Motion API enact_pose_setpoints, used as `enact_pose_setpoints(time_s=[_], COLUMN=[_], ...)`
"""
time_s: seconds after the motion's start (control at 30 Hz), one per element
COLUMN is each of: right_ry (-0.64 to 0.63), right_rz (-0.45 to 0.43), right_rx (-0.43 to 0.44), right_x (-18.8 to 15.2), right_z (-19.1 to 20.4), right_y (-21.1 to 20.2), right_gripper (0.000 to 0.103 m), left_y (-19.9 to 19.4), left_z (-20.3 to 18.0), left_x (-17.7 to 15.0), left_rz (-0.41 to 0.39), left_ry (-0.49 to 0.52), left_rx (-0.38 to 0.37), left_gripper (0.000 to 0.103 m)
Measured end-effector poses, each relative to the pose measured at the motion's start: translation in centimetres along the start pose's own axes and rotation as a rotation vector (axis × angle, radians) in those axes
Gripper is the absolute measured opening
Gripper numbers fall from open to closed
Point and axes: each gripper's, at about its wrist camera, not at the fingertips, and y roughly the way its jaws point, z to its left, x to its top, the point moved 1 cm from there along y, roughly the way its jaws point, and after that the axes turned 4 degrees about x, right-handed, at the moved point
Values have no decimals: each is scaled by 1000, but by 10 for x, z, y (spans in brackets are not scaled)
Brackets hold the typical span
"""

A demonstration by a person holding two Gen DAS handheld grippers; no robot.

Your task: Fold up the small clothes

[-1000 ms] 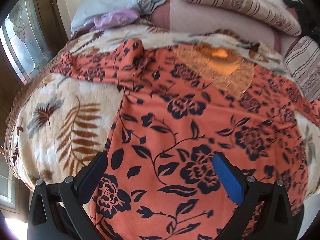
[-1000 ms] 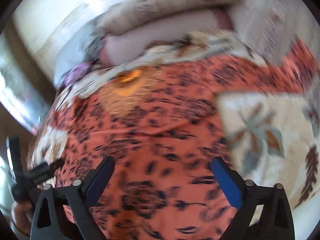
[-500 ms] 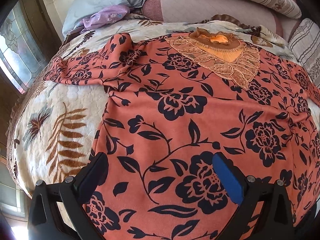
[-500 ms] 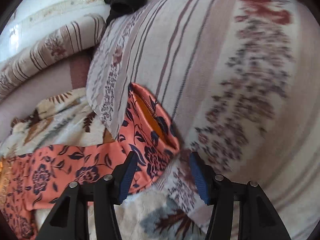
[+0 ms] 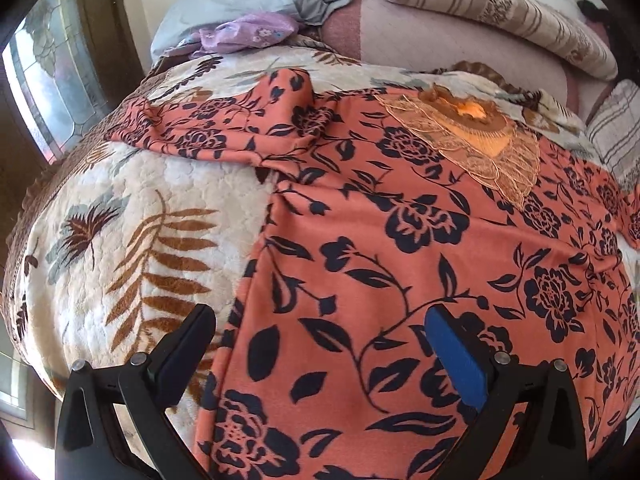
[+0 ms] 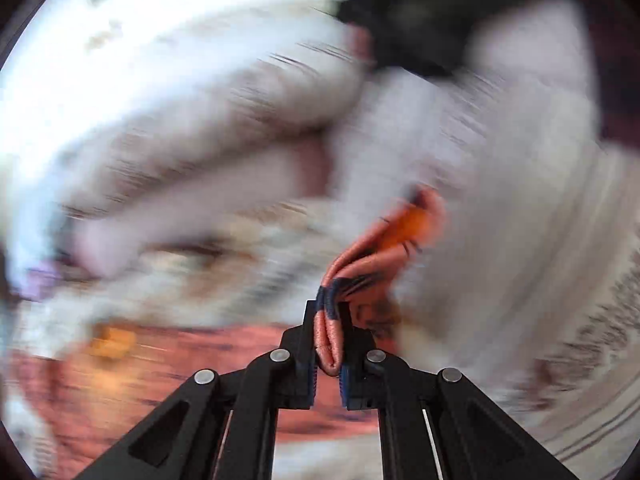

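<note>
Over the bedspread, left gripper hovers jaws apart; right gripper pinches the dress.

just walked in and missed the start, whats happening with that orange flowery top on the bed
A person with a gripper in each hand is starting to fold an orange floral top spread flat on a leaf-print blanket. The right gripper is shut on a bunched sleeve end of the top, and its view is blurred by motion. The left gripper hangs open above the lower part of the top, holding nothing.
</note>
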Motion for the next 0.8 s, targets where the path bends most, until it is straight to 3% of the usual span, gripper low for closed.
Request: enact_pose_setpoints(time_s=[0.17, 0.27, 0.33, 0.4, 0.43, 0.47, 0.53, 0.57, 0.7, 0.8], right_ry=[-65, -83, -86, -108, -111, -95, -64, -49, -27, 25], right_rz=[-37, 10, 58, 142, 237, 357, 510, 539, 460, 332], right_rx=[326, 489, 548, 563, 549, 520, 488, 480, 484, 427], right_x=[9, -23, -52, -89, -110, -137, -181, -196, -186, -149], right_z=[166, 252, 292, 324, 336, 342, 335, 324, 270, 220], right_y=[-31, -20, -3, 35, 63, 97, 133, 139, 117, 112], right_gripper=[8, 8, 12, 26, 61, 76, 75, 75, 75, 76], left_y=[-7, -9, -10, -10, -10, -11, -15, -18, -18, -11], left_z=[42, 72, 88, 104, 110, 115, 119, 121, 111, 102], left_x=[-4, -7, -9, -10, -11, -10, -7, -4, 17, 48], left_rz=[-37, -44, -45, -39, -35, -34, -45, -57, -78, -75], left_ry=[-61, -103, -123, -142, -153, -162, -170, -165, -134, -160], left_rx=[28, 59, 87, 112, 115, 118, 120, 121, 79, -31], left_gripper=[103, 103, 103, 103, 103, 103, 103, 103, 103, 103])
